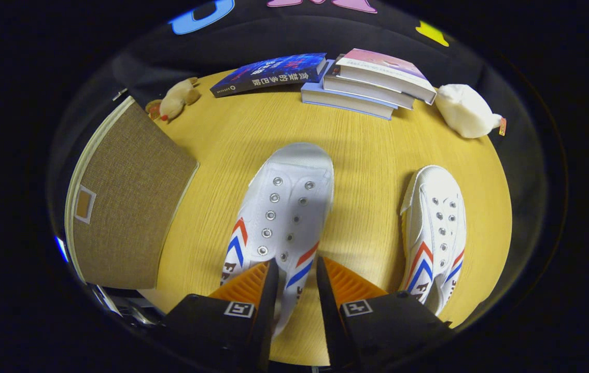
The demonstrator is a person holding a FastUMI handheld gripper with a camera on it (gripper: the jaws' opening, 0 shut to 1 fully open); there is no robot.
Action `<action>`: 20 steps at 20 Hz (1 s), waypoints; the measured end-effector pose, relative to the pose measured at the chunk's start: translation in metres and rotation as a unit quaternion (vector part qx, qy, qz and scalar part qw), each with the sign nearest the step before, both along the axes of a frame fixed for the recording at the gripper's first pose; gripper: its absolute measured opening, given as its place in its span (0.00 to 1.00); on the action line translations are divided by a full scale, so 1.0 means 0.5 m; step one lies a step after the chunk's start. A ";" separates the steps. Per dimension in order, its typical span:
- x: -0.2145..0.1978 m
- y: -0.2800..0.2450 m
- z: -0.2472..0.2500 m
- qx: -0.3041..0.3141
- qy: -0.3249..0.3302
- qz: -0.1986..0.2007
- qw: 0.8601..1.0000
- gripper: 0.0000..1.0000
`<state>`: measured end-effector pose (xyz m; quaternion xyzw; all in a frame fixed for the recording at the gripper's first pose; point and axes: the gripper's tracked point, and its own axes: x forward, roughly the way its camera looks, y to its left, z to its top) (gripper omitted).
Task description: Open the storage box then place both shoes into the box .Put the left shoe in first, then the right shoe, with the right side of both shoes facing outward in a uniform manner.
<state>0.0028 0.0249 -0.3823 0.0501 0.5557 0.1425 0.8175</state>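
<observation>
A white canvas shoe (286, 202) with red and blue stripes fills the space just ahead of my fingers, toe pointing away. My gripper (297, 265) is shut on the edge of its opening near the heel, and it looks raised a little off the round wooden table (367, 155). The second matching shoe (437, 228) lies flat on the table to the right, toe also pointing away. Left of the fingers stands the brown fabric storage box (128, 207) with cream trim and a small label window. I cannot tell whether its lid is open.
A dark blue book (268, 72) and a stack of books (372, 83) lie at the table's far edge. A small brown plush toy (178, 98) sits far left, a white plush toy (465, 111) far right.
</observation>
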 end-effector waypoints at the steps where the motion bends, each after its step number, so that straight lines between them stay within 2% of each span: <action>1: -0.001 -0.001 -0.001 0.006 0.005 -0.006 1.000 0.41; 2: 0.000 0.000 -0.001 0.010 0.007 -0.010 1.000 0.33; 5: 0.001 -0.002 -0.003 0.026 0.007 -0.019 0.999 0.24; 8: -0.001 -0.007 0.000 0.057 0.019 -0.067 0.996 0.07; 14: 0.007 0.009 0.062 0.094 0.008 -0.104 0.990 0.05; 17: 0.017 0.017 0.139 0.121 -0.009 -0.128 0.984 0.05; 20: 0.027 0.015 0.237 0.123 -0.038 -0.131 0.983 0.05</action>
